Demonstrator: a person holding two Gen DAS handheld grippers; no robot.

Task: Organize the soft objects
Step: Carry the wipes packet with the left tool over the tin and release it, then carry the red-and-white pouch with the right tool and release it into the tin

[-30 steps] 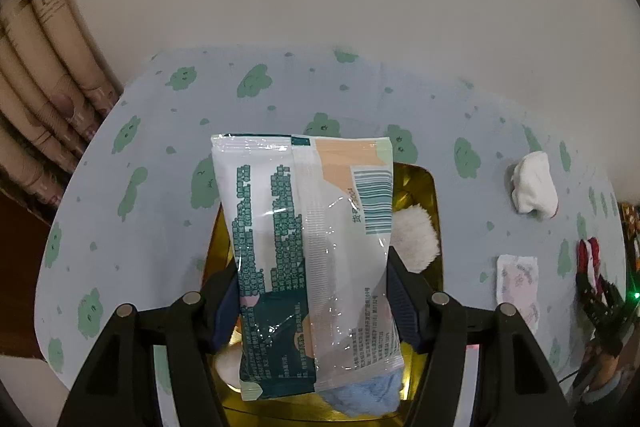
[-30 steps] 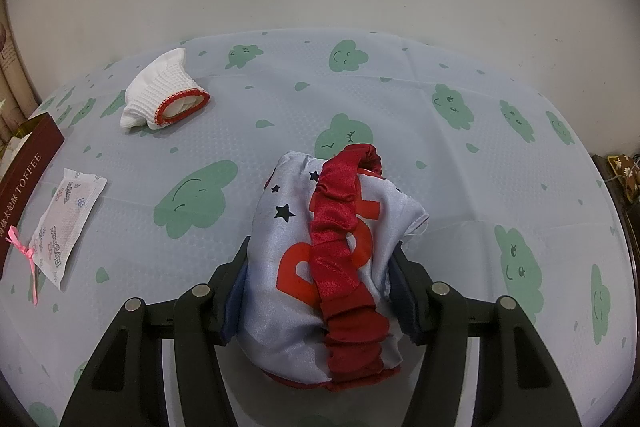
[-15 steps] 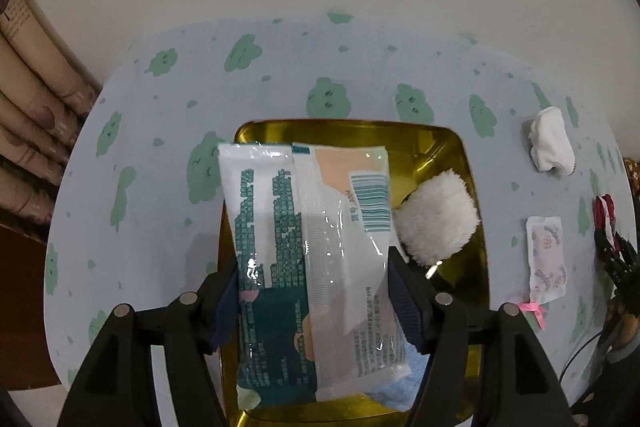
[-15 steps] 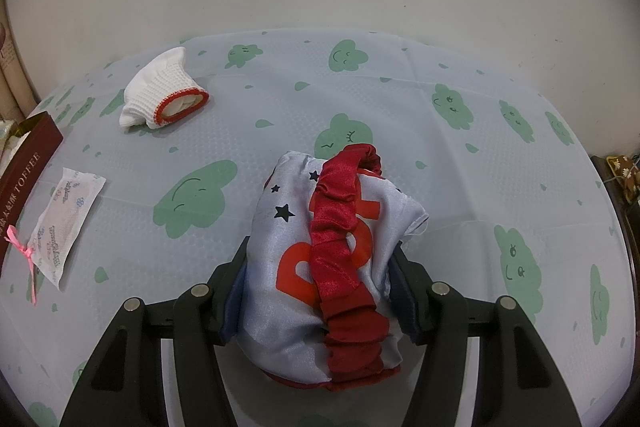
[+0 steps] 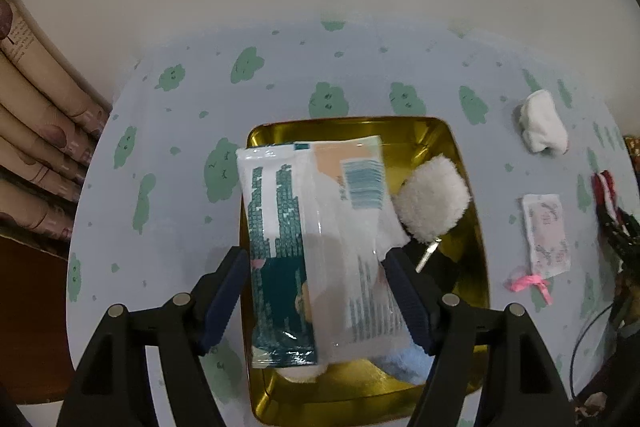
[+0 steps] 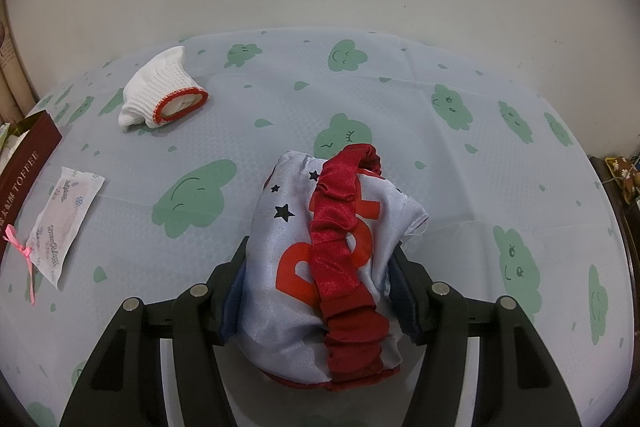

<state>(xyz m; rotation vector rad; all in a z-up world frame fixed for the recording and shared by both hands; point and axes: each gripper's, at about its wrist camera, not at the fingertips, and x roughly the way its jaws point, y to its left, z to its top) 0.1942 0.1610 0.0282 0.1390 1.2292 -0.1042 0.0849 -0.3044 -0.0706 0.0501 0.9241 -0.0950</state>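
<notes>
The left gripper [image 5: 316, 291] is opening, its jaws parted from the tissue pack [image 5: 316, 247] dropping into the gold tray [image 5: 464, 163], while the right gripper [image 6: 316, 291] pinches the satin pouch [image 6: 332, 259] above the table, likely due in that tray next.

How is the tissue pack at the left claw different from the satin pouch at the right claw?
The tissue pack is flat, clear-wrapped plastic with teal print; the satin pouch is rounded silver cloth with a red ruffled band. The left claw is opening, with the pack between its pads above the gold tray; the right claw squeezes the pouch over the tablecloth. Both are soft.
</notes>
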